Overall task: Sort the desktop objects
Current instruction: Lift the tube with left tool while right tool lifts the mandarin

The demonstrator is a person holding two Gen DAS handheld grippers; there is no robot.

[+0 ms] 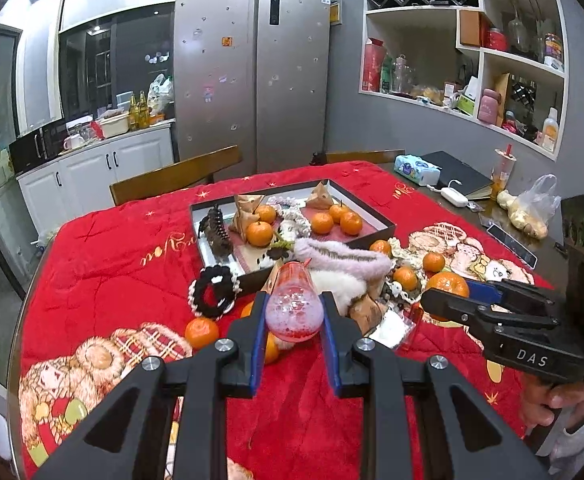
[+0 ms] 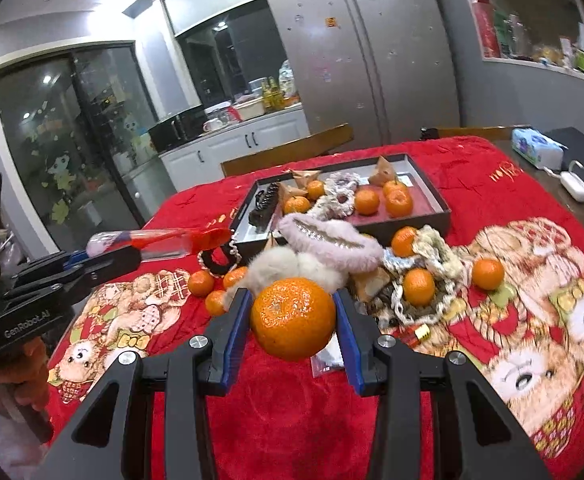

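Note:
My left gripper (image 1: 294,300) is shut on a clear glass tube (image 1: 294,308) with a round bulb and red liquid, held above the red blanket (image 1: 132,248). In the right wrist view that tube (image 2: 152,244) sticks out rightward from the left gripper (image 2: 130,258). The right gripper (image 2: 292,296) is shut on a mandarin (image 2: 293,318), lifted off the table; the same mandarin (image 1: 448,283) shows in the left wrist view. Beyond both stands a black tray (image 1: 372,210) (image 2: 432,184) holding mandarins, paper pouches, scrunchies and a dark hair clip.
Loose mandarins, a fluffy pink clip (image 2: 328,246), a white pompom, a beaded bracelet (image 1: 212,294) and chains lie piled before the tray. At the right are a tissue pack (image 1: 418,168), a notebook, a charger, a drink cup and bagged ginger. Two chair backs stand behind the table.

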